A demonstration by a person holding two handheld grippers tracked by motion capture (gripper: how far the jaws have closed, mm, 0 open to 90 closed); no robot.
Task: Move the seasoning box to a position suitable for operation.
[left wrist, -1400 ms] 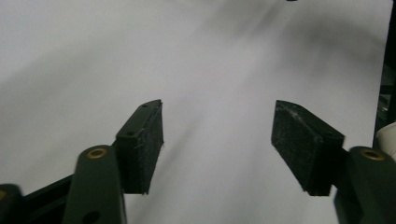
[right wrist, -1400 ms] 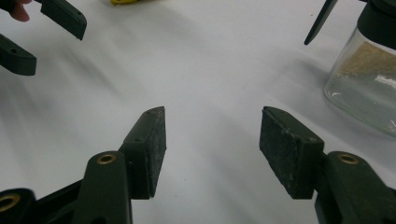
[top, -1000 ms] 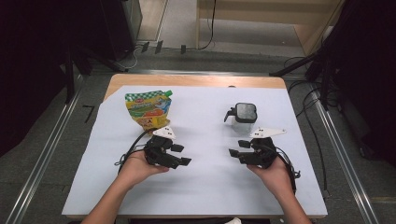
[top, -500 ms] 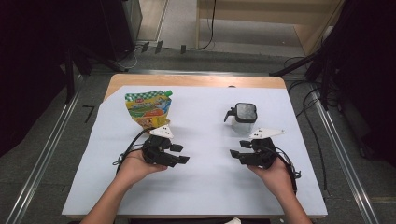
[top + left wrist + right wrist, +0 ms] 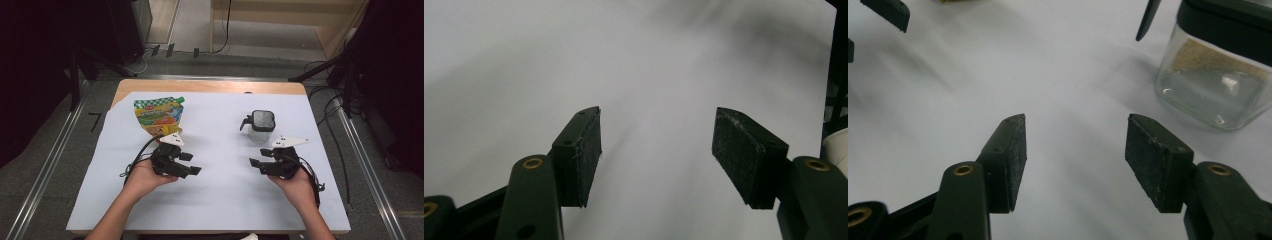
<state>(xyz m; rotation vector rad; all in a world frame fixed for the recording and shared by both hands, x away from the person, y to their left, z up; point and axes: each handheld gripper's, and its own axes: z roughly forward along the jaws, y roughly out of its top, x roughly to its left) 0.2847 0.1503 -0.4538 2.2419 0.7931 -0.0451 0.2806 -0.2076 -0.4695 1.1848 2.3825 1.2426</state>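
Standing on the white sheet (image 5: pixel 220 150) of the bench (image 5: pixel 210 86), the glass jar (image 5: pixel 262 125) with its black lid waits just beyond the right tool (image 5: pixel 256 164), and the colourful pouch (image 5: pixel 159 116) lies just beyond the left tool (image 5: pixel 194 164) — neither thing is touched. In the left gripper view the jaws have just been opening again after a small closing, and nothing is between them. The right tool's jaws also stand apart and empty, with the jar near, off to one side in the right gripper view (image 5: pixel 1220 75). Compared with a second ago, both hands rest in the same places, so I judge the work has not begun; the person seems to be only testing the tools.
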